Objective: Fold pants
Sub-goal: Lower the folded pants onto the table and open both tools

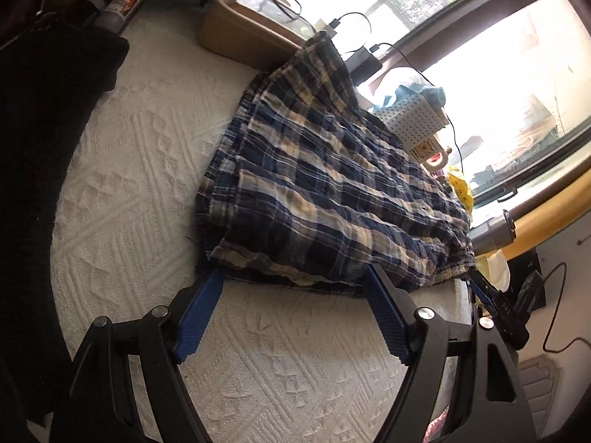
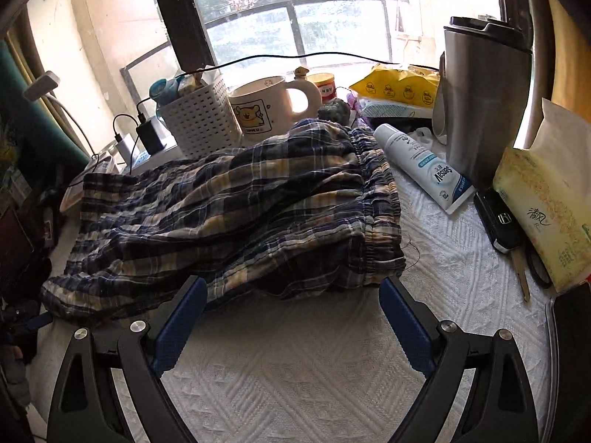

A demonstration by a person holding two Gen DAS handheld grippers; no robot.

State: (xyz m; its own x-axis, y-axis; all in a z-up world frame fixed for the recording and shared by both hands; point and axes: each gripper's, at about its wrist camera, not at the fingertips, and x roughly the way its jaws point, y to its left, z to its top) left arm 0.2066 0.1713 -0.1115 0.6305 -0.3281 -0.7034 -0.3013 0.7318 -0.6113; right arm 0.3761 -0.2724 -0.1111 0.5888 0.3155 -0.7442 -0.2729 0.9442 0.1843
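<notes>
Pants (image 2: 229,217) lie folded on white cloth (image 2: 295,380); both jaws gape, empty, near hem.

The pants (image 2: 221,217) lie on the desk (image 2: 295,369) at 12 o'clock from the right tool (image 2: 291,299). The basket (image 2: 201,118) and mug (image 2: 266,105) stand behind; the tube (image 2: 424,166) lies at 2 o'clock.

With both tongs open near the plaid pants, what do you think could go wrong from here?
1. The plaid pants lie bunched against the white basket and bear mug; lifting the far edge may drag or tip them.
2. The lotion tube lies right beside the elastic waistband, so the right tongs might knock it.
3. The left tongs may pinch only the top layer.
</notes>
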